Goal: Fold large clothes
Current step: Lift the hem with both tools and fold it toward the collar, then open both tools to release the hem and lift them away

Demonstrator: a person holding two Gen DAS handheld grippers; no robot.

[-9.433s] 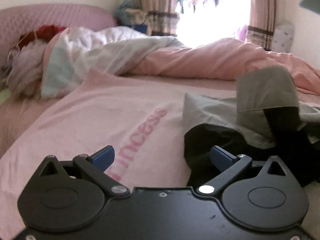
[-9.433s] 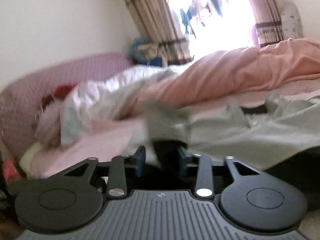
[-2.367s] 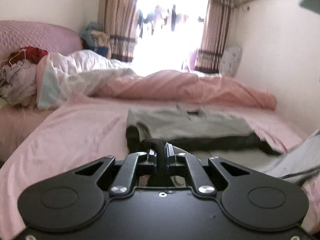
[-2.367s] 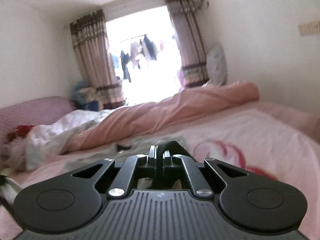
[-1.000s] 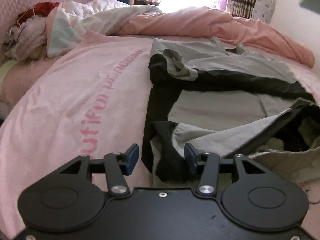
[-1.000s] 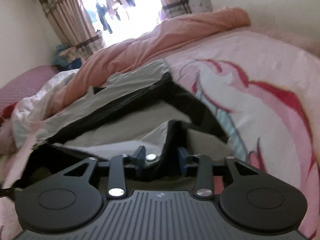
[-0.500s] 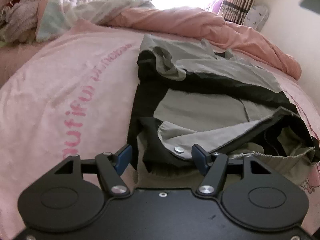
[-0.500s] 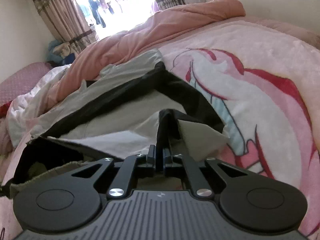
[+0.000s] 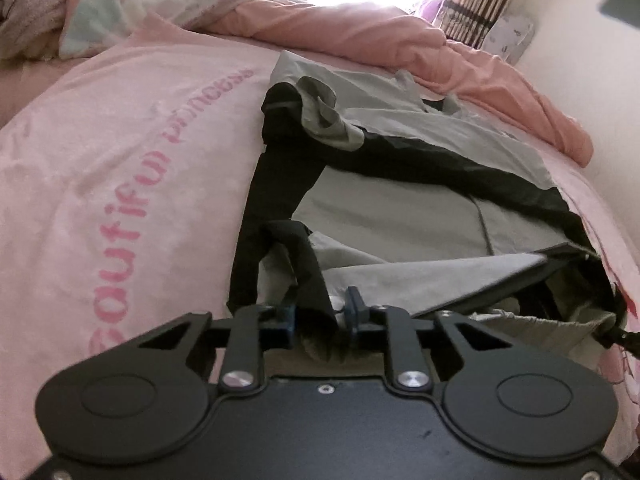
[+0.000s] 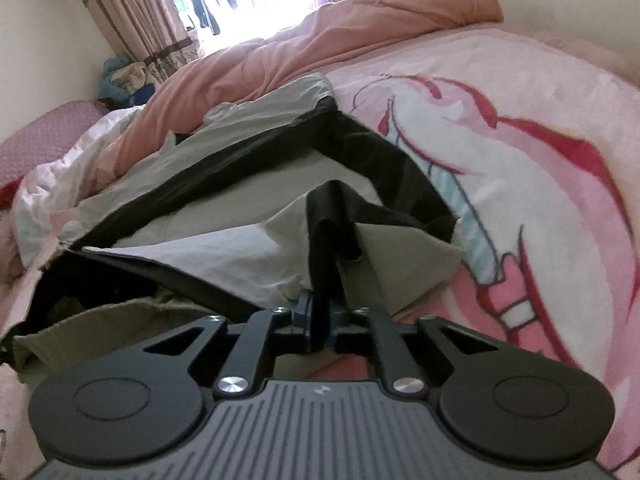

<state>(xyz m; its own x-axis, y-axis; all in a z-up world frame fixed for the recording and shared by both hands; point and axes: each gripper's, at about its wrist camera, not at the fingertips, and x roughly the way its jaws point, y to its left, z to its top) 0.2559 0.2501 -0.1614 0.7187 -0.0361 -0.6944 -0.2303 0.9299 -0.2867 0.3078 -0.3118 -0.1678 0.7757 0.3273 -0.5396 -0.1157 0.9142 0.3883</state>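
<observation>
A large grey and black jacket (image 9: 400, 208) lies spread on the pink bed sheet (image 9: 120, 152), its near hem folded partly over. My left gripper (image 9: 320, 312) has its jaws narrowed around a black fold of the jacket's near left corner, with a small gap still showing. In the right wrist view my right gripper (image 10: 322, 318) is shut on a black fold of the same jacket (image 10: 240, 184) at its near right corner. The cloth rises from both grippers towards the jacket's body.
A rumpled pink duvet (image 9: 380, 40) lies along the far side of the bed. A white quilt (image 9: 132, 4) and a heap of clothes sit at the far left by the headboard. The sheet has a cartoon print (image 10: 520, 184) to the right. Curtains (image 10: 132, 20) frame a bright window.
My left gripper's jaws have closed in from wide open onto the black hem fold. My right gripper stays shut on its fold. Both have moved slightly forward over the jacket.
</observation>
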